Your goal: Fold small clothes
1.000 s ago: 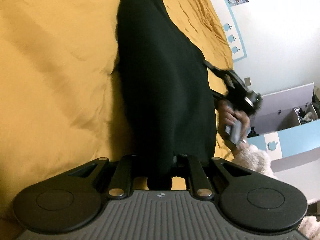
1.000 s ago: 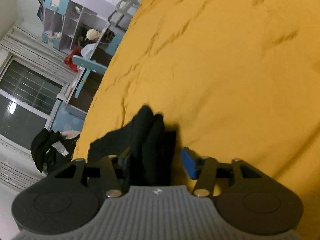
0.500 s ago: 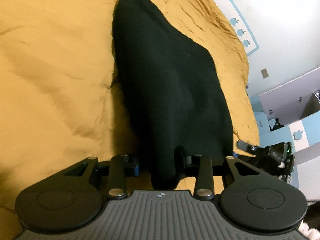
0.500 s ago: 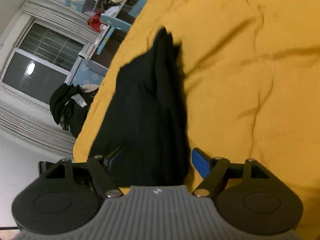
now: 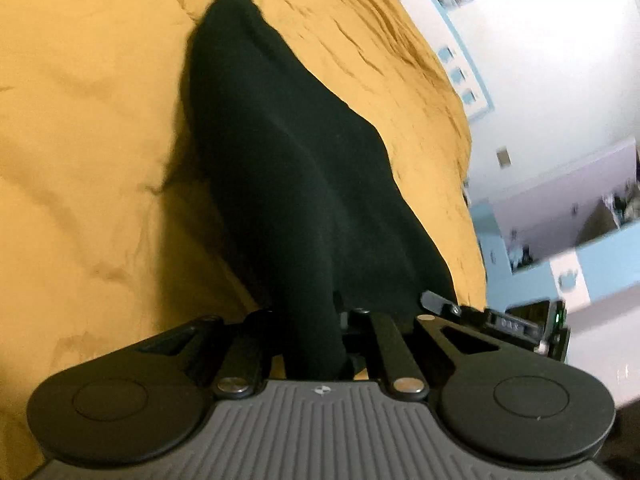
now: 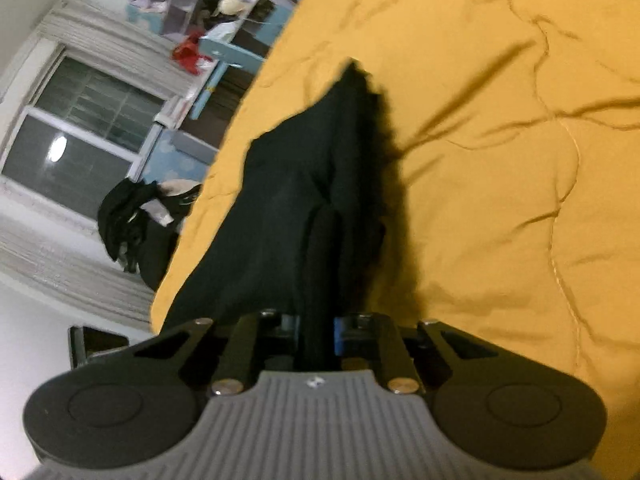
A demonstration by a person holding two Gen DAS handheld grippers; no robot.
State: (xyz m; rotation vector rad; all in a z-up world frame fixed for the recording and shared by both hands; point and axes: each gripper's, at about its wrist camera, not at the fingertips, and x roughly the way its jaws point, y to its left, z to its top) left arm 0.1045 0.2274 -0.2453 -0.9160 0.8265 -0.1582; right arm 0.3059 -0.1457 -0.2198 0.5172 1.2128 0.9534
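1. The black knitted garment [image 5: 288,184] lies stretched over the mustard-yellow quilted bed cover [image 5: 80,160], its far tip on the cover and its near edge raised into both grippers.
2. The left gripper [image 5: 316,328] is clenched on a bunched near corner of the garment; the cloth runs down between its fingers.
3. The right gripper [image 6: 316,332] is likewise clamped on a thick fold of the same garment [image 6: 304,200], one blue finger pad [image 6: 339,336] pressed against the cloth.
4. In the left view the right gripper's black body [image 5: 512,324] sits just right of the garment's near edge, at the bed's right edge.
5. The bed cover [image 6: 500,160] spreads wide and bare to the far side and to the outer side of each gripper; its edge falls close beside the garment on the room side.
6. The cover is soft, creased and stitched in seams; the garment is matte, dense, tapering to a point.
7. Beyond the bed: a white wall [image 5: 560,60], pale blue-and-white shelving [image 6: 192,0], a dark window [image 6: 80,128].
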